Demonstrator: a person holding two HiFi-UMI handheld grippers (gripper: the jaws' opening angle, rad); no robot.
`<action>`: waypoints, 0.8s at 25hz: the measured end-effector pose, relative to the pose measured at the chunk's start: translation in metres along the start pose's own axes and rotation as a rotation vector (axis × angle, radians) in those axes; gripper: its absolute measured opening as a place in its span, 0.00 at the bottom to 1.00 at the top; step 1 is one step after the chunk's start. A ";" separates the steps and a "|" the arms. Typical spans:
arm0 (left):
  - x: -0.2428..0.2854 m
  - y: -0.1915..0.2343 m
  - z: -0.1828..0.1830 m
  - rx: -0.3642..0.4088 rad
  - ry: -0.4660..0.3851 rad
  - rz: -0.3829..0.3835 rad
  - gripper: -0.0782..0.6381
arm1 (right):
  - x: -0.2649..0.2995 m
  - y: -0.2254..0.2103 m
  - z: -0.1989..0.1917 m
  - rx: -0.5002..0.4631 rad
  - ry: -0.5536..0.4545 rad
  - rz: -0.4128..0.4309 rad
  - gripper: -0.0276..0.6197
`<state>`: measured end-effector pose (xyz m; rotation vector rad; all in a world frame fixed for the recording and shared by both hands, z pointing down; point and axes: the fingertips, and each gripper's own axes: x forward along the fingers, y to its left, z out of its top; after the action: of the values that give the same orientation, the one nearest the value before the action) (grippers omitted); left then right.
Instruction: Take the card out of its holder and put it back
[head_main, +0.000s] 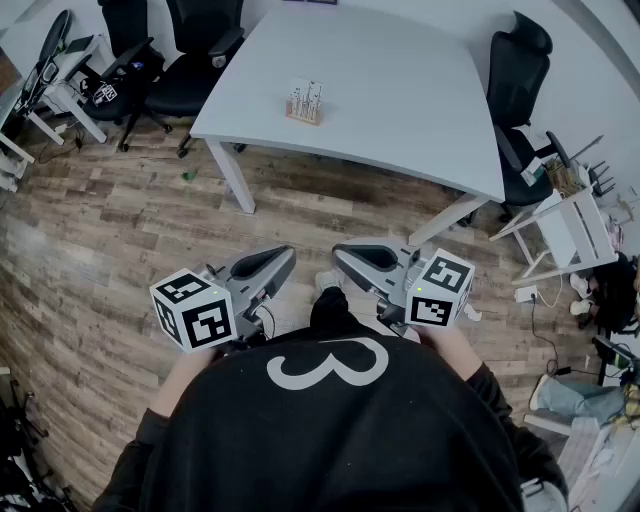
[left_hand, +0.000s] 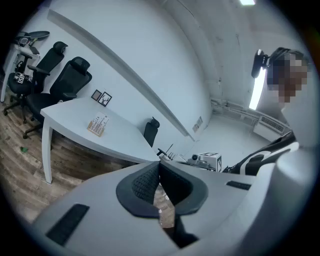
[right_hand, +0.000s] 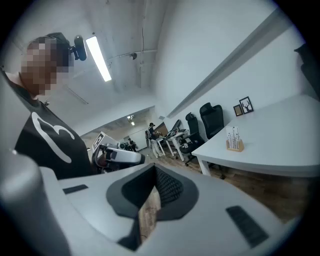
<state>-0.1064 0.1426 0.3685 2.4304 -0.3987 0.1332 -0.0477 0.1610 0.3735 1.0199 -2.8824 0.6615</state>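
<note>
A small wooden card holder (head_main: 304, 102) with white cards standing in it sits on the white table (head_main: 400, 110), far ahead of me. It also appears as a small shape in the left gripper view (left_hand: 98, 125) and the right gripper view (right_hand: 234, 141). Both grippers are held close to my chest, over the wooden floor and well short of the table. The left gripper (head_main: 285, 258) is shut with nothing between its jaws (left_hand: 159, 165). The right gripper (head_main: 342, 255) is likewise shut and empty (right_hand: 154, 167). Their tips point toward each other.
Black office chairs (head_main: 195, 60) stand at the table's far left, and another chair (head_main: 520, 70) at its right. A white rack (head_main: 565, 215) and cables lie to the right. Two small picture frames (left_hand: 101, 97) stand at the table's back edge.
</note>
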 end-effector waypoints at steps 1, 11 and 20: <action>0.000 0.001 0.000 0.000 0.000 0.002 0.13 | 0.001 -0.001 0.000 0.000 0.000 0.003 0.05; 0.019 0.019 0.014 -0.003 -0.005 0.017 0.13 | 0.009 -0.028 0.012 0.001 -0.009 0.014 0.05; 0.066 0.054 0.042 -0.029 0.009 0.037 0.13 | 0.016 -0.097 0.033 0.057 -0.032 0.007 0.06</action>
<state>-0.0611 0.0601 0.3817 2.3944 -0.4386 0.1531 0.0021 0.0710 0.3830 1.0372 -2.9112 0.7386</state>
